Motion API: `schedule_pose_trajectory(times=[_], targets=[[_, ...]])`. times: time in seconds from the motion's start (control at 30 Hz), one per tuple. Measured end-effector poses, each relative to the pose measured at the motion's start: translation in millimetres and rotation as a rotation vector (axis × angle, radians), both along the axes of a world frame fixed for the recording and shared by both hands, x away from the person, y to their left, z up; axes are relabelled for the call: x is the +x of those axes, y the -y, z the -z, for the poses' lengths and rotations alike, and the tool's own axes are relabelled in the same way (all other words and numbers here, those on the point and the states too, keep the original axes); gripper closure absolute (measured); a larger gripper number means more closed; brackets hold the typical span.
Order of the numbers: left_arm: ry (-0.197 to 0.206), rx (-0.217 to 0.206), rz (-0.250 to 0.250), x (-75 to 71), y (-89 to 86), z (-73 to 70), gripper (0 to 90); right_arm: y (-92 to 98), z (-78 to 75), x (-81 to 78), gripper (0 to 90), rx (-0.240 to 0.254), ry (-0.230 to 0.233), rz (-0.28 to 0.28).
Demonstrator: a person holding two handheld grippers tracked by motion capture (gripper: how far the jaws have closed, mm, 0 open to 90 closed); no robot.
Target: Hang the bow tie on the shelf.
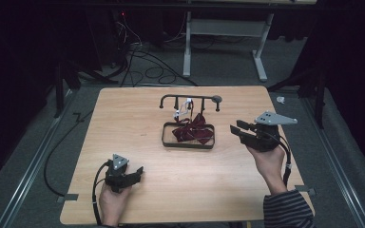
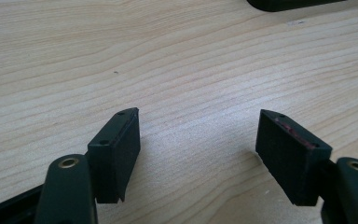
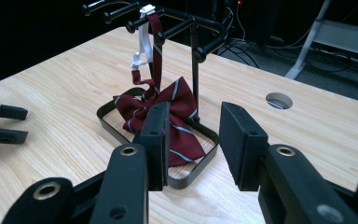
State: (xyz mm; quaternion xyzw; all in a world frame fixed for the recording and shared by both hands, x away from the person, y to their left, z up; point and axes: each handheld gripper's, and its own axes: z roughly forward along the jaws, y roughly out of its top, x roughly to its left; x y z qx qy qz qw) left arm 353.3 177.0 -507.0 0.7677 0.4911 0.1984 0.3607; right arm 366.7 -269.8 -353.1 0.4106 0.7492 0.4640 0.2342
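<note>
A black wire stand [image 1: 188,100] with a shallow tray base [image 1: 188,145] sits mid-table. A dark red striped bow tie [image 1: 193,131] lies in the tray, and its strap hangs from a peg on the top bar [image 3: 154,32]. My right gripper [image 1: 235,127] hovers just right of the tray, open; in the right gripper view its jaws [image 3: 196,112] point at the bow tie [image 3: 168,121] with nothing between them. My left gripper [image 1: 139,171] rests low at the front left, open over bare wood [image 2: 198,114], well short of the tray.
The wooden table [image 1: 138,118] has a round cable hole [image 3: 278,100] beyond the stand. The tray's edge [image 2: 289,3] shows at the top of the left gripper view. Cables [image 1: 147,66] and a white desk frame [image 1: 223,28] stand on the floor behind.
</note>
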Motion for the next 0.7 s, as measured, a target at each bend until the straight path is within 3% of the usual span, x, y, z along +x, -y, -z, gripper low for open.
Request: schedule_pose_trajectory(times=[0.7], targets=[[0.001, -0.001, -0.001, 0.0, 0.4, 0.1, 31.2, 7.5, 20.9, -16.8, 64.8, 0.027, -0.029, 0.013]])
